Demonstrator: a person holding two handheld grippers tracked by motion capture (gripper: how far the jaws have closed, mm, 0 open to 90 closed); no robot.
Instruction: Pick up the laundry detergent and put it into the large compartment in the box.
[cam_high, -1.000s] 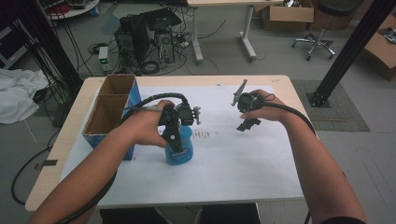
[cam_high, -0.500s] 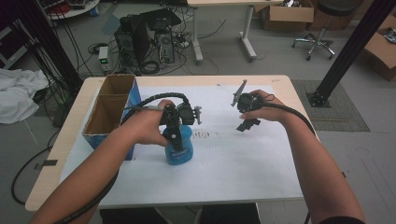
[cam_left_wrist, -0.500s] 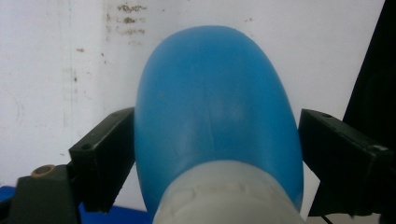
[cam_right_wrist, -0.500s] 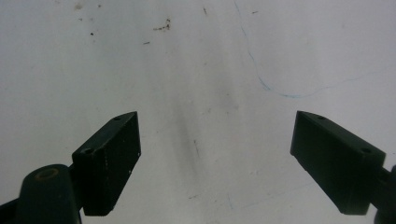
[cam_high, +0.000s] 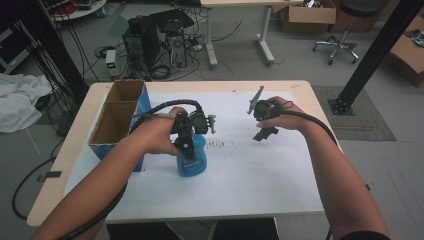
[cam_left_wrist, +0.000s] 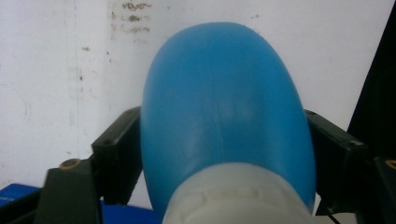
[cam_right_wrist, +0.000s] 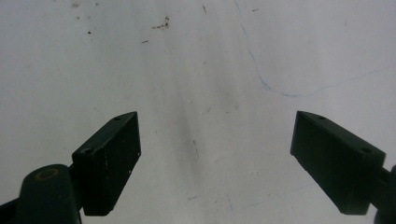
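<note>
A blue plastic bottle (cam_high: 191, 159) with a white neck stands upright on the white paper, left of centre. My left gripper (cam_high: 187, 142) comes down over it from above. In the left gripper view the bottle's blue body (cam_left_wrist: 224, 116) sits between the two black jaws, which have just been closing, and both pads now press on its sides. My right gripper (cam_high: 261, 119) is held above the paper to the right, well apart from the bottle. Its jaws (cam_right_wrist: 217, 140) stand wide open with nothing but paper behind them.
An open cardboard box (cam_high: 117, 117) with blue sides and two compartments stands along the table's left edge. A stained white sheet (cam_high: 270, 175) covers most of the tabletop. A computer tower (cam_high: 150, 42), cables and an office chair (cam_high: 345, 30) stand on the floor beyond the table.
Both hands stay where they were, and the bottle has not shifted on the paper.
</note>
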